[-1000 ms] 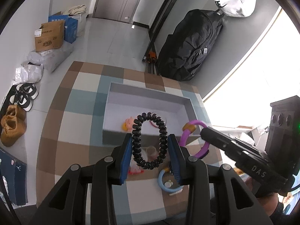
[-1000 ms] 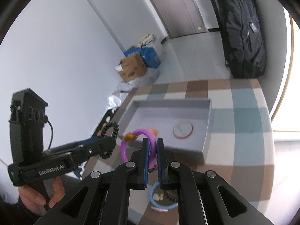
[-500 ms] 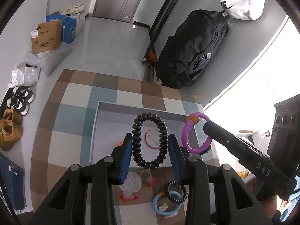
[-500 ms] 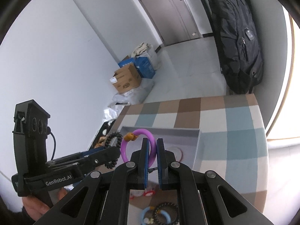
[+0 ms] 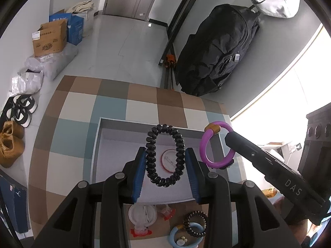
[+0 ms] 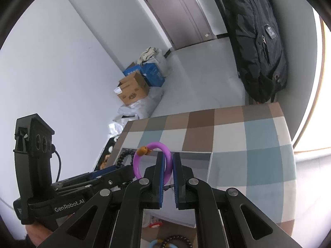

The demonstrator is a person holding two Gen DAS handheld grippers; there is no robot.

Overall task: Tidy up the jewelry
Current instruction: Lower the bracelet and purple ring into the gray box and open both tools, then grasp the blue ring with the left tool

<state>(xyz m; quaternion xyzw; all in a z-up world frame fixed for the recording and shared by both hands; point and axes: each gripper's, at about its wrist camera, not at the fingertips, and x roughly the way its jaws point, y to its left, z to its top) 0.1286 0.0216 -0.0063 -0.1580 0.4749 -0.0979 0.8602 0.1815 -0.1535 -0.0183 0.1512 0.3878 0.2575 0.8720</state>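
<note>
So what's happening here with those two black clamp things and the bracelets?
A person is sorting jewelry with a handheld gripper in each hand. The left gripper has its jaws closed on a black coiled bracelet, and the right gripper pinches a purple ring bracelet. Both are held in the air over a shallow grey tray on a checkered tablecloth; a round white piece already lies inside. More bracelets wait on the cloth in front of the tray.
</note>
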